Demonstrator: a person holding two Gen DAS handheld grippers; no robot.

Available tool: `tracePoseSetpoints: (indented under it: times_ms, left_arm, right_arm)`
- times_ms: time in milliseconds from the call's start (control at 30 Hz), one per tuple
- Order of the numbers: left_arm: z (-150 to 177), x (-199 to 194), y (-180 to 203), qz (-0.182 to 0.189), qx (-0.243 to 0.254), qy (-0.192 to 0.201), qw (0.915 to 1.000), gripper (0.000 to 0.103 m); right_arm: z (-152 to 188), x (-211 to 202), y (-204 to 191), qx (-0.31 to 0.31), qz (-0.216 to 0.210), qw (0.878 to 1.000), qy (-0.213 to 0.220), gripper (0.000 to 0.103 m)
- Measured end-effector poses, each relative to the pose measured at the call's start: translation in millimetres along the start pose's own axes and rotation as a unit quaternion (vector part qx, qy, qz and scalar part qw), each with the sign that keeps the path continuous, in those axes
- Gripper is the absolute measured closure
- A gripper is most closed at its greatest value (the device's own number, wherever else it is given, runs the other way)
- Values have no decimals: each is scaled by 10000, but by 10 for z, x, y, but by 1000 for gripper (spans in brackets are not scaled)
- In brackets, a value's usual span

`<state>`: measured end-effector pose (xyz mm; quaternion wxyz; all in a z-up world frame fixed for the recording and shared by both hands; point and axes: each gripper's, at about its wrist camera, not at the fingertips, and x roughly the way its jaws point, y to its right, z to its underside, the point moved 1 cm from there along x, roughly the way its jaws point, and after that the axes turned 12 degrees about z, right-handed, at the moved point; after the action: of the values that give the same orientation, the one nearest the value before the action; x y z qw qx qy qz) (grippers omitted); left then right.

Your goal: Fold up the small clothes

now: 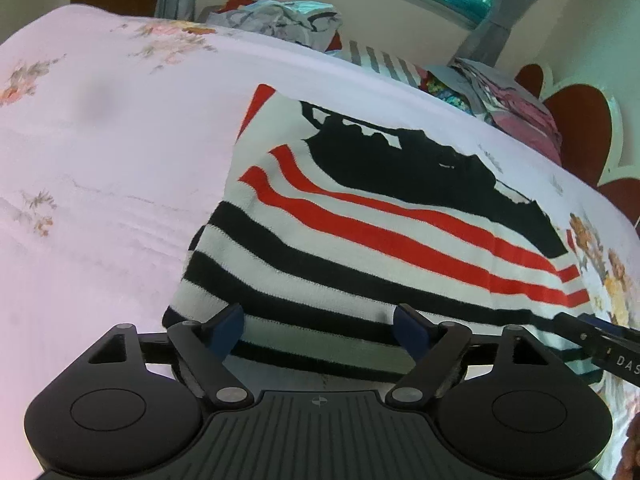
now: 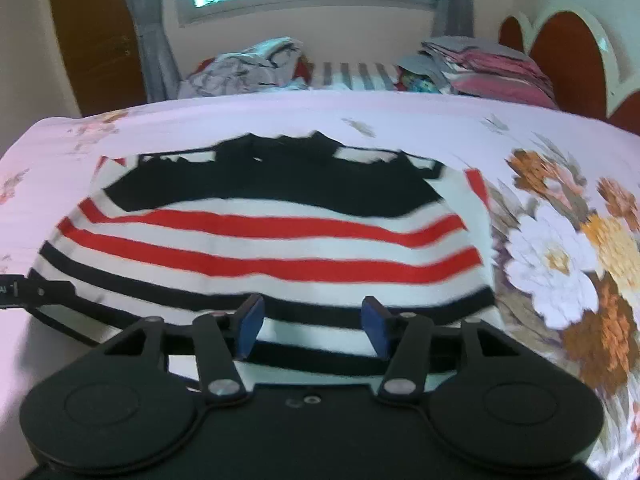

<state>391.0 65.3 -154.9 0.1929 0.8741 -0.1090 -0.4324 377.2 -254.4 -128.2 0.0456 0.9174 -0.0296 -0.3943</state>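
A small knit sweater [image 1: 360, 232] with black, white and red stripes and a black top part lies flat on the bed; it also shows in the right wrist view [image 2: 264, 236]. My left gripper [image 1: 318, 326] is open, its blue pads over the sweater's near hem, toward its left corner. My right gripper [image 2: 312, 326] is open over the near hem toward the right side. The right gripper's finger [image 1: 600, 344] shows at the right edge of the left wrist view. The left gripper's finger [image 2: 36, 292] shows at the left edge of the right wrist view.
The bed has a pale pink sheet [image 1: 100, 168] with a large flower print [image 2: 568, 256] to the sweater's right. A loose heap of clothes [image 2: 248, 66] and a folded stack [image 2: 492, 66] lie at the far side, by a red headboard [image 2: 568, 48].
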Motion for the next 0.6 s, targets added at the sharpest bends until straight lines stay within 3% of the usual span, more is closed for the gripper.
tracePoseSetpoints:
  times_ms: [267,400,600]
  left_arm:
    - [97,-58,-190,136,-764,94,9969,15]
    - [241,-36,-345,335,-1323,107,9906,15]
    - [273,94,-425,725,-1723,513,9810,14]
  right_arm:
    - [-109,55,-225,-78,-215,9997,44,45]
    - [-117,143,-302,-116,-284,9995,3,44]
    - [-126,318,-400,-222,-334,9992,-82,44]
